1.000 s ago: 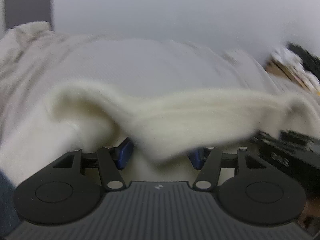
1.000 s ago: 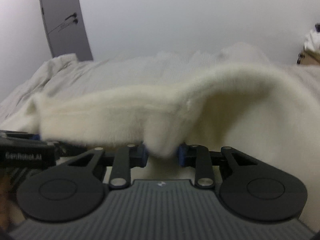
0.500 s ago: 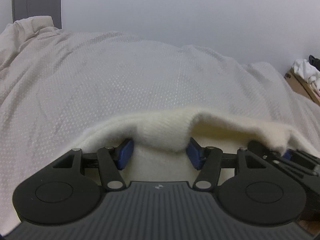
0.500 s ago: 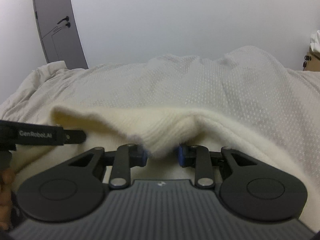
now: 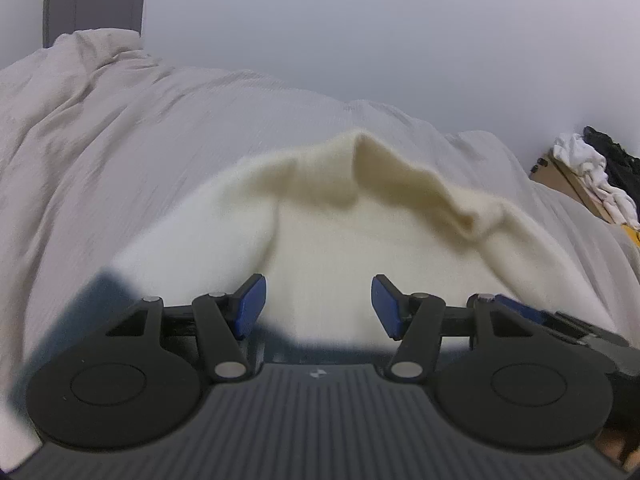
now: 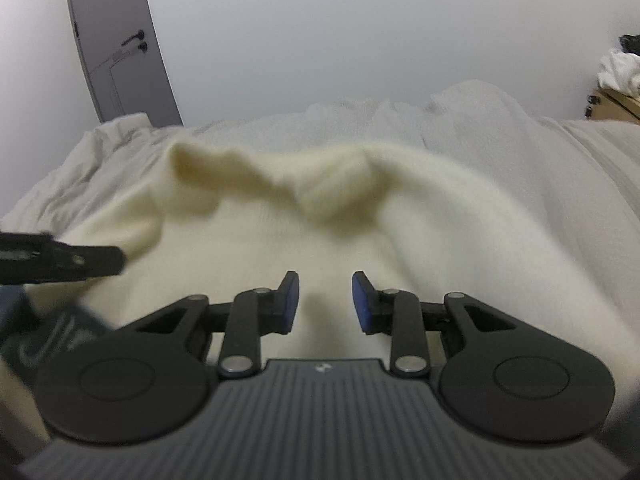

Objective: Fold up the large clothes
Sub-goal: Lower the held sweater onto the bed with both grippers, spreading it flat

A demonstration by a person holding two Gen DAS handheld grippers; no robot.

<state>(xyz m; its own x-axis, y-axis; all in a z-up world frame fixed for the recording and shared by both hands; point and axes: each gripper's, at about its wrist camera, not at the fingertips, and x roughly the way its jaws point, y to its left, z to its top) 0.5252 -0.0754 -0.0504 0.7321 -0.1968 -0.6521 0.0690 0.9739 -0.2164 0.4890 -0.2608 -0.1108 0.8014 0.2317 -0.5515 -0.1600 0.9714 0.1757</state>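
A cream knitted garment (image 5: 332, 240) lies on the bed, its far edge rumpled into a raised fold (image 5: 400, 180). It also shows in the right wrist view (image 6: 360, 232). My left gripper (image 5: 318, 306) is open and empty just above the garment's near part. My right gripper (image 6: 325, 302) is open and empty over the same garment. The left gripper's finger shows at the left edge of the right wrist view (image 6: 80, 262), and the right gripper shows at the right edge of the left wrist view (image 5: 560, 324).
The bed is covered by a wrinkled pale duvet (image 5: 140, 140). A cardboard box with white and dark clothes (image 5: 592, 176) stands at the right. A grey door (image 6: 120, 48) is at the back left, in front of a plain wall.
Both grippers were shut on the garment's edge and have opened and let it go. The garment has dropped onto the bed, and both grippers have drawn back from its edge.
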